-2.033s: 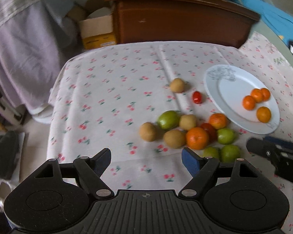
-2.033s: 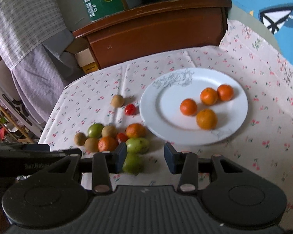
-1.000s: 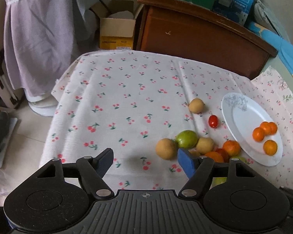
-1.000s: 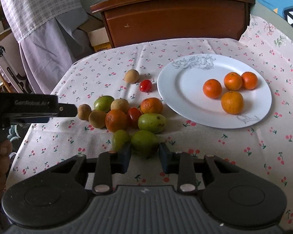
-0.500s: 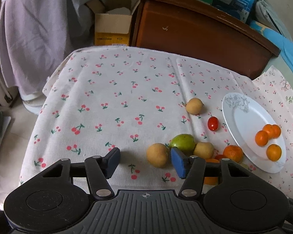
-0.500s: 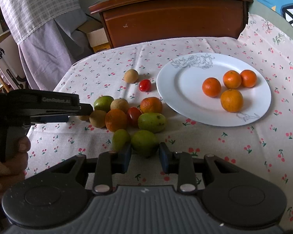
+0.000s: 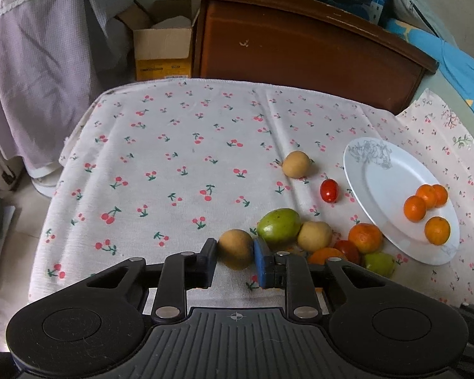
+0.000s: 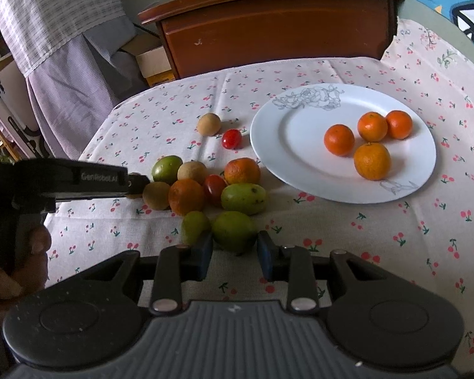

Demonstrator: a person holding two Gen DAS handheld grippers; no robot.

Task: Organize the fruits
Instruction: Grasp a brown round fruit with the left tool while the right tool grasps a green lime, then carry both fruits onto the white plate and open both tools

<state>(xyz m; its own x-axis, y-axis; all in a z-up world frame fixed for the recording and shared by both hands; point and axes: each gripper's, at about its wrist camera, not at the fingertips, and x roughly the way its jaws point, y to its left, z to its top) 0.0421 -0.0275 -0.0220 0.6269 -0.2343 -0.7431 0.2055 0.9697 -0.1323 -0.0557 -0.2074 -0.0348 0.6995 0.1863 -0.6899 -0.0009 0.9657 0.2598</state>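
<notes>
I am looking down my left gripper (image 7: 235, 254) and seeing its jaws, which have just been closing, now pinching a round tan fruit (image 7: 235, 252) low in the centre of the left wrist frame; both pads are pressing on its sides. Just to the right of it a green fruit (image 7: 278, 225) is lying against another tan fruit (image 7: 314, 236), with an orange (image 7: 365, 237) and a red tomato (image 7: 347, 249) crowding in behind my right finger.

Through the right wrist camera, my right gripper (image 8: 235, 249) is sitting around a second green fruit (image 8: 233, 230) at lower centre; the fruit is filling the gap between the narrow-set fingers and I am reading that as a grip. A smaller green fruit (image 8: 194, 225) is lying just left of it. In the same frame the left tool is reaching in from the left edge, a hand (image 8: 15, 271) wrapped round its handle at lower left.

The white plate (image 8: 287, 145) is lying in the upper right of that frame, carrying four oranges (image 8: 371, 161) grouped on its right half. A lone tan fruit (image 8: 208, 123) and a small cherry tomato (image 8: 231, 139) are sitting apart from the pile, just left of the plate, on the cherry-print tablecloth (image 7: 173, 164).
</notes>
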